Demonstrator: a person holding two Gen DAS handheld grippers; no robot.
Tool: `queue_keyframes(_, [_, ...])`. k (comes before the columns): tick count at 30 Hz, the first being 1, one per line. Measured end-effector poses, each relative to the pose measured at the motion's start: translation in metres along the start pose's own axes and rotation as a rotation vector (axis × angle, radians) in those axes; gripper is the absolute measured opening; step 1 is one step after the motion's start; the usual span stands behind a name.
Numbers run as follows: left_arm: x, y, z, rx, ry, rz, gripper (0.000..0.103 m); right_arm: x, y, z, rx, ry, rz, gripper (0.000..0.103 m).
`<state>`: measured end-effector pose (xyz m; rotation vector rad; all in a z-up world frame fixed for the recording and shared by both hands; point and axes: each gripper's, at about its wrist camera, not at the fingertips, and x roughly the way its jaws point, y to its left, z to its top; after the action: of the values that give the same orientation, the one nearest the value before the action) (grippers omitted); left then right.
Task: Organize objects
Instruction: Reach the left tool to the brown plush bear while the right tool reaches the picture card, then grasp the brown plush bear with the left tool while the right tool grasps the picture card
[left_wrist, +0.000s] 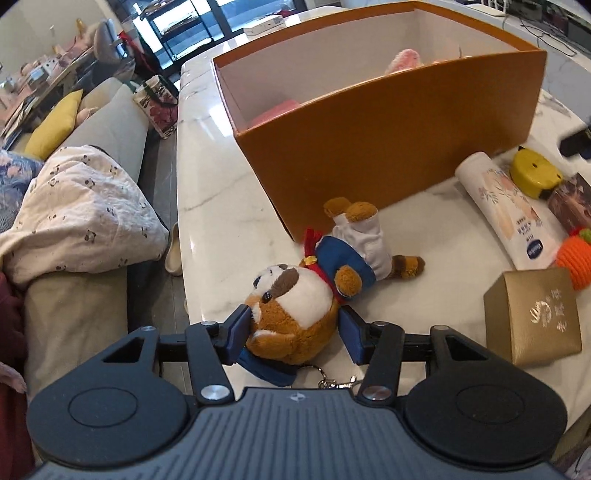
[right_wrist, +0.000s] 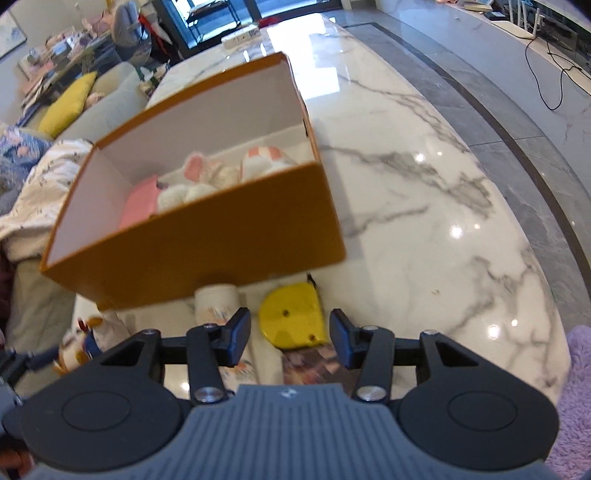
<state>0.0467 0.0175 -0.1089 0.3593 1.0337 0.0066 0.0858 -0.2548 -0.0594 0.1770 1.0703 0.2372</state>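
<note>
A brown-and-white plush dog (left_wrist: 295, 295) in a blue jacket lies on the marble table (left_wrist: 207, 221), in front of the open orange box (left_wrist: 369, 147). My left gripper (left_wrist: 293, 328) straddles the plush's head. Its blue pads sit at both sides without squeezing the fur, so it is open. My right gripper (right_wrist: 290, 332) hovers open above a yellow rounded case (right_wrist: 291, 321), with nothing held. That case lies by a white lotion tube (right_wrist: 218, 299) near the orange box (right_wrist: 199, 240), which holds pink and white soft toys (right_wrist: 199, 177).
A gold gift box (left_wrist: 532, 317), an orange knitted toy (left_wrist: 576, 258) and a dark printed card (left_wrist: 570, 203) lie right of the plush. A sofa with a patterned blanket (left_wrist: 81, 210) runs along the table's left edge. Bare marble (right_wrist: 424, 221) stretches right of the box.
</note>
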Motion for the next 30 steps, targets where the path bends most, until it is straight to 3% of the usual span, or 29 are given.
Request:
queue_keyframes(5, [0.001, -0.006, 0.000, 0.004, 0.002, 0.024, 0.060, 0.008, -0.002, -0.016, -0.072, 0.051, -0.045, 0.066])
queue_keyframes(12, [0.003, 0.000, 0.000, -0.034, -0.036, -0.002, 0.060, 0.023, -0.004, -0.032, -0.089, 0.130, -0.062, 0.067])
queue_keyframes(18, [0.005, -0.004, -0.001, -0.021, -0.046, 0.011, 0.066, 0.033, -0.001, -0.038, -0.113, 0.122, -0.097, 0.066])
queue_keyframes(21, [0.006, -0.006, 0.000, -0.025, -0.046, 0.011, 0.068, 0.032, 0.000, -0.039, -0.129, 0.105, -0.104, 0.060])
queue_keyframes(30, [-0.007, 0.015, -0.002, -0.199, -0.050, -0.045, 0.054, 0.016, -0.008, -0.036, -0.080, 0.056, -0.062, 0.060])
